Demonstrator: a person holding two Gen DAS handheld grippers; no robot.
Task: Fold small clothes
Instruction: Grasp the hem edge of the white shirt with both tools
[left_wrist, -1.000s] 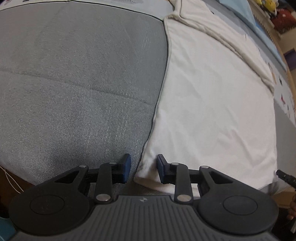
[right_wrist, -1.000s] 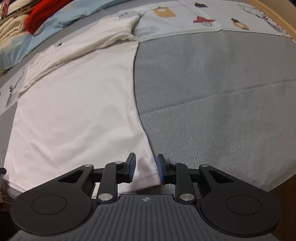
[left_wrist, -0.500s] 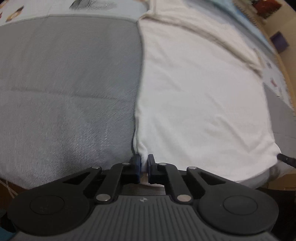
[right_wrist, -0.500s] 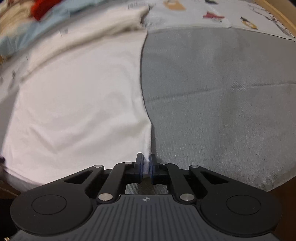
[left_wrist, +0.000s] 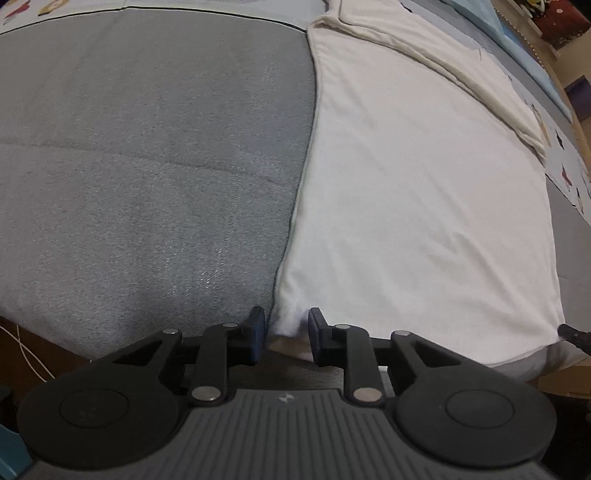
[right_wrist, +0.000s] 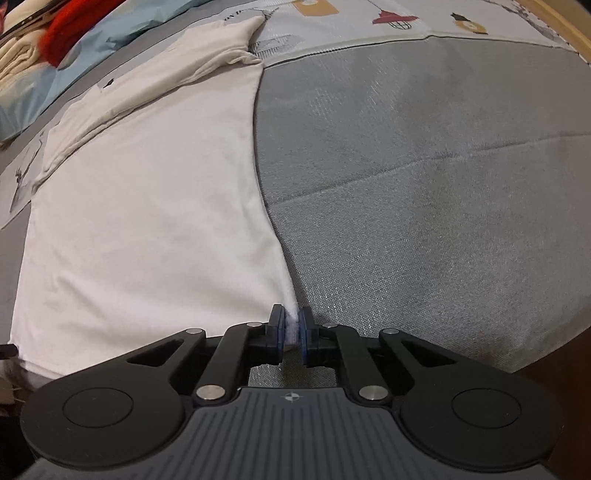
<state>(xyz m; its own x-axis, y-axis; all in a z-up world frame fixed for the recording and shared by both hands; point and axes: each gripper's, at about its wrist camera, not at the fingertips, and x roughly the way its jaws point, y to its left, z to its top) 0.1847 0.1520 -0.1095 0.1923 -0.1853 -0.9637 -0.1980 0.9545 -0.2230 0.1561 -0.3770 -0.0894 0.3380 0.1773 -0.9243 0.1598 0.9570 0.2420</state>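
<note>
A white garment (left_wrist: 424, 177) lies flat on a grey bedspread (left_wrist: 147, 166), its far part folded over into a cream band. My left gripper (left_wrist: 283, 334) is open, its fingers either side of the garment's near left corner, with cloth showing between them. In the right wrist view the same garment (right_wrist: 147, 206) lies to the left. My right gripper (right_wrist: 291, 330) is shut on the garment's near right corner, a pinch of white cloth between the blue pads.
The bed's near edge runs just below both grippers. A patterned sheet (right_wrist: 369, 22) lies beyond the grey bedspread (right_wrist: 424, 166). A red item (right_wrist: 70, 22) and light blue bedding (right_wrist: 33, 88) sit at the far left. The other gripper's tip (left_wrist: 576, 334) shows at the right.
My left gripper was shut on the near left corner half a second ago and has opened again. My right gripper closed on the near right corner and stays shut on it.
</note>
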